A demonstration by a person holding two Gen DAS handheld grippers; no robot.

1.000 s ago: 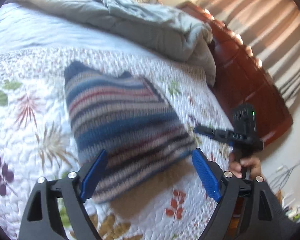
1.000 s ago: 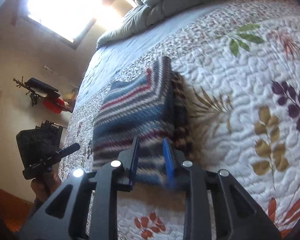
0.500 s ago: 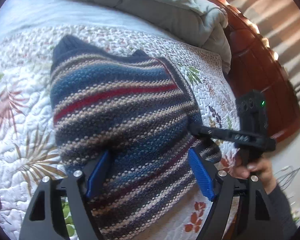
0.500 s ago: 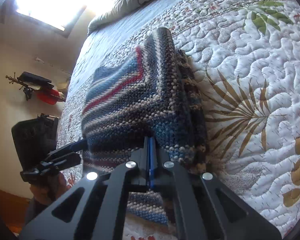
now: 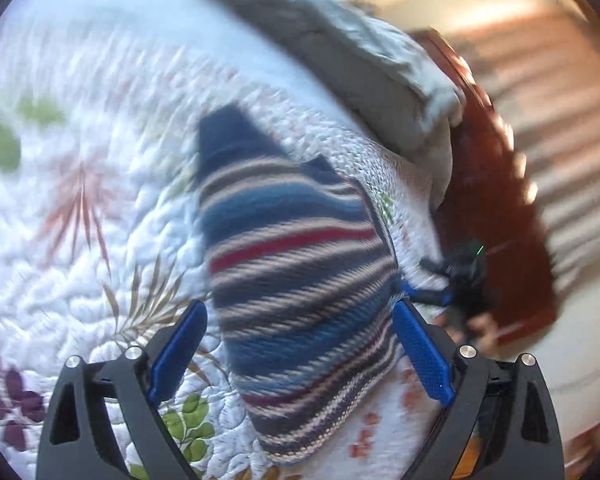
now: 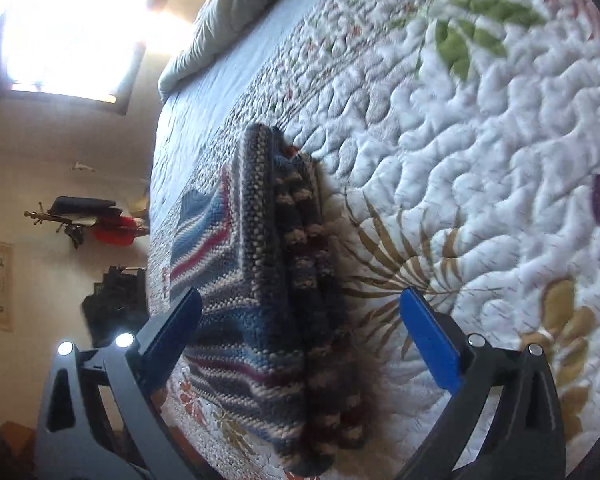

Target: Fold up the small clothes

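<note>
Both claws apart, sweater (image 6: 268, 320) seemingly folded

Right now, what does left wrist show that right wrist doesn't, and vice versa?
Left wrist only: the striped sweater's flat top face, the wooden bed frame, and the right gripper at the sweater's far edge, its state too blurred to tell.
Right wrist only: the stacked folded layers along the sweater's side, a bright window, wall items.
Both: striped sweater on the floral quilt, grey comforter, each view's own gripper open: left gripper.

Black gripper frames (image 5: 300, 344) (silver screws) carry blue ribbed fingers (image 6: 430, 342).
</note>
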